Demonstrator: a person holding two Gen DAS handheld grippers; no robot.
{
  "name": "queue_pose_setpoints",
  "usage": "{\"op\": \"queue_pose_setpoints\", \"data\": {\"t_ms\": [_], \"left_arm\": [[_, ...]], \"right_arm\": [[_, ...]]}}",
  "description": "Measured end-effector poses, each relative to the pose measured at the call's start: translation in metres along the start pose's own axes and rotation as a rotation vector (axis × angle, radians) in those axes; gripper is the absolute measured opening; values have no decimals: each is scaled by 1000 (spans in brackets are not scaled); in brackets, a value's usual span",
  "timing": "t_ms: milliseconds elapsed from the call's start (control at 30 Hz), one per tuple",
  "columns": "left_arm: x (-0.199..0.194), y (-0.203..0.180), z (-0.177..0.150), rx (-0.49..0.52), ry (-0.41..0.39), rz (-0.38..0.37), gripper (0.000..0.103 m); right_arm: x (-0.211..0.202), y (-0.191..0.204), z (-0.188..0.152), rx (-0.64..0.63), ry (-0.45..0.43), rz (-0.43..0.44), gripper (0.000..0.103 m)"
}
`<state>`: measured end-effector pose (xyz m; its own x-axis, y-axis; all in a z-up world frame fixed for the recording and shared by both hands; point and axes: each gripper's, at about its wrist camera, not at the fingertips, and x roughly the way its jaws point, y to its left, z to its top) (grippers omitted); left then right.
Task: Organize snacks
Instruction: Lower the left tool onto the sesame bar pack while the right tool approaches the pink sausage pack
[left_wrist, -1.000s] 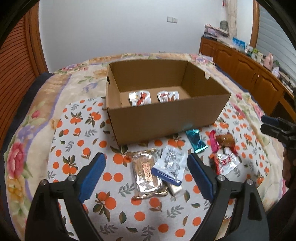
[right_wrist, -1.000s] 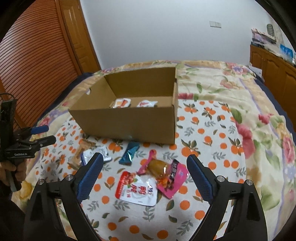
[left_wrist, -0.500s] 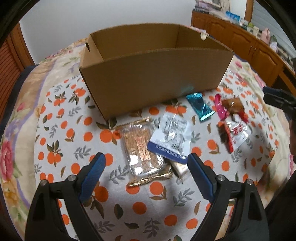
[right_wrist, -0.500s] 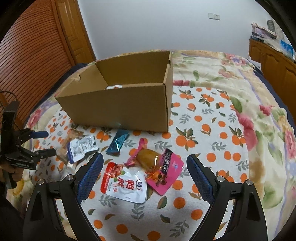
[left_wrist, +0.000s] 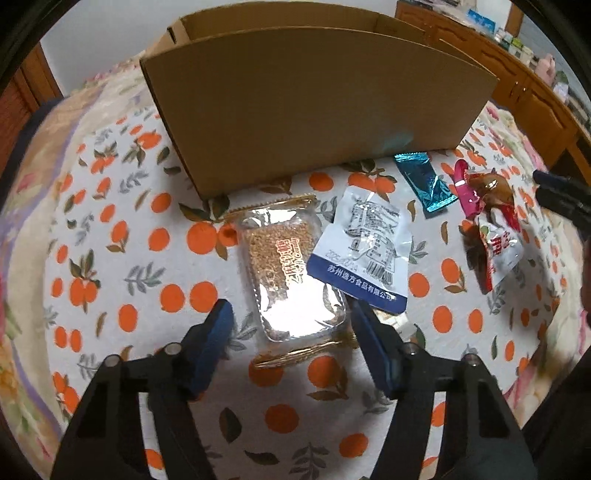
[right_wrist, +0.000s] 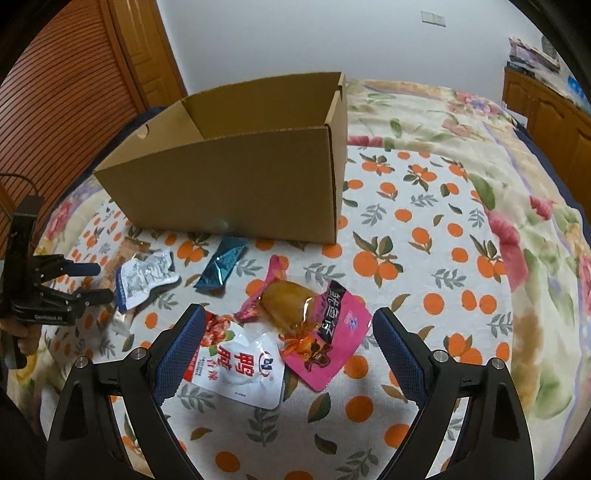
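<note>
- Left gripper (left_wrist: 290, 323), jaws wide, straddles the clear cracker pack (left_wrist: 286, 273) lying before the cardboard box (left_wrist: 314, 103).
- Right gripper (right_wrist: 290, 328), jaws wide, hovers over the white pouch (right_wrist: 240, 369) and pink pouch (right_wrist: 328, 332).

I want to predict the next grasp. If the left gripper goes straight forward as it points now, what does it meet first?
Most likely the clear sesame snack pack: the open left gripper already straddles its near end. The white-and-blue packet overlaps its right side; beyond stands the cardboard box. Height above the pack is unclear.
</note>
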<state>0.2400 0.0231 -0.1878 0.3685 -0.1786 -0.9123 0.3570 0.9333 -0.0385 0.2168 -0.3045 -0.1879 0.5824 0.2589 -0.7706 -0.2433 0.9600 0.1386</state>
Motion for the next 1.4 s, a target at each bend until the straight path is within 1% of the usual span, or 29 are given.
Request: {"op": "queue_pose_setpoints", "data": {"t_ms": [300, 433, 500, 600, 700, 867, 1000, 1067, 1133, 1200, 1233, 1267, 1300, 1367, 1400], "left_arm": [[9, 3, 9, -74, 12, -65, 66], [16, 9, 12, -124, 21, -80, 66], [17, 10, 12, -136, 20, -84, 65], [17, 10, 13, -122, 17, -78, 59], [17, 13, 14, -116, 33, -95, 57], [15, 22, 13, -145, 39, -91, 56], [15, 26, 11, -150, 38, -91, 57], [14, 27, 11, -148, 38, -90, 57], [14, 27, 11, -146, 38, -89, 57], [14, 29, 11, -146, 39, -90, 57], [14, 29, 12, -146, 38, -91, 57], [14, 29, 12, -146, 38, -92, 57], [14, 29, 12, -146, 39, -93, 57], [15, 28, 13, -144, 39, -91, 57], [15, 29, 13, -141, 39, -89, 57]], "right_arm": [[10, -3, 0, 2, 18, 12, 92], [14, -5, 1, 1, 26, 19, 89], [17, -5, 2, -1, 29, 26, 86], [20, -5, 3, -4, 39, 37, 83], [25, -7, 3, -8, 52, 48, 82], [35, -6, 5, -40, 73, 50, 82], [39, -1, 10, -111, 73, 33, 82], [40, 0, 13, -133, 72, 42, 82], [39, 1, 17, -147, 64, 68, 79], [43, 2, 18, -155, 76, 93, 72], [46, 3, 18, -164, 87, 102, 71], [48, 4, 17, -174, 96, 98, 70], [51, 4, 16, -188, 105, 84, 67], [56, 1, 15, -191, 146, 79, 62], [57, 0, 14, -190, 161, 81, 62]]}}
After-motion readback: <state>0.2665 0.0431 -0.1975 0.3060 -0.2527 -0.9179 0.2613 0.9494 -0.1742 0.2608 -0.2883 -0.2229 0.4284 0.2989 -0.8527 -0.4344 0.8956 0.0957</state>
